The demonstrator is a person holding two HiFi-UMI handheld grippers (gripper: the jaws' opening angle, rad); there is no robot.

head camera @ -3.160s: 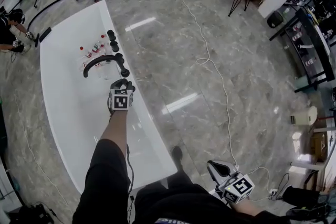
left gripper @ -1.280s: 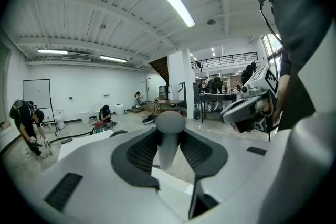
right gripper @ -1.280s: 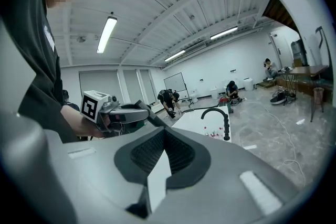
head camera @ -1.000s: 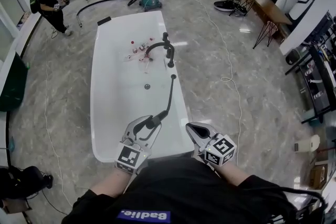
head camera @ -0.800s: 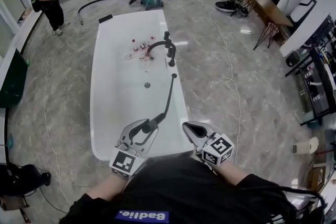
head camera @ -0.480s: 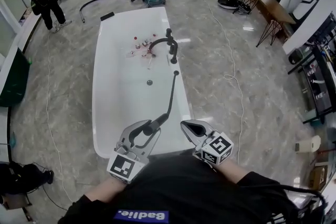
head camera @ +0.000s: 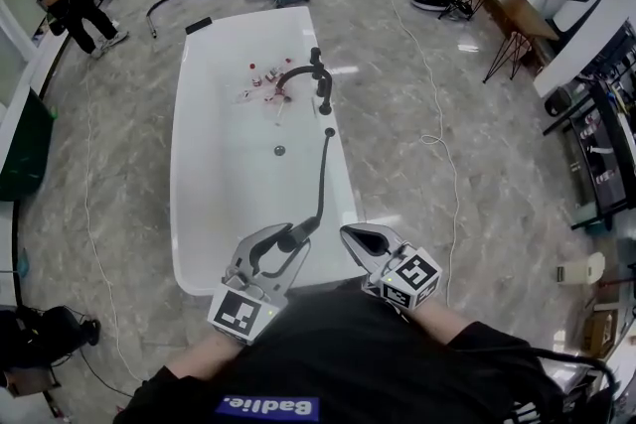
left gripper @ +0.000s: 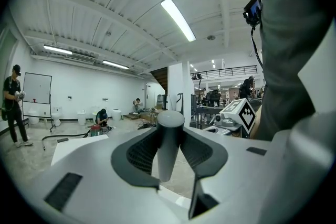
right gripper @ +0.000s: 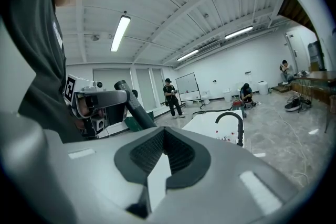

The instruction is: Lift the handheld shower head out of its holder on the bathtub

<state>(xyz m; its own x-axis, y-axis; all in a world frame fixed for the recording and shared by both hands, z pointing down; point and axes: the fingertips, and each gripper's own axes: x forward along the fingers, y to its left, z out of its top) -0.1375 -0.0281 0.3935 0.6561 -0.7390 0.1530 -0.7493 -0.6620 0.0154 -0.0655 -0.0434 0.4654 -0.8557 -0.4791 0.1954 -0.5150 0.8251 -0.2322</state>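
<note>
Head view, with both gripper views: the left gripper (head camera: pixel 283 241) is clamped on the dark handle of the shower head (left gripper: pixel 169 136), which stands upright between its ribbed pads, close in front of the person's chest and over the near end of the bathtub (head camera: pixel 199 213). From the handle the black hose (head camera: pixel 321 179) runs toward 12 o'clock to a black fitting (head camera: pixel 330 131) on the tub's right rim, judged to be the holder, with the faucet (head camera: pixel 303 74) just beyond it at 12 o'clock. The right gripper (head camera: pixel 360 239) hangs at 3 o'clock of the left one, its jaws together and holding nothing. Roughly three seconds earlier the left gripper was stretched out to the rim beside the faucet; it now holds the shower head well apart from the fitting, and the grip looks the same as a second ago. By this reading the lift is essentially done, with only the hose linking the shower head to the tub
</note>
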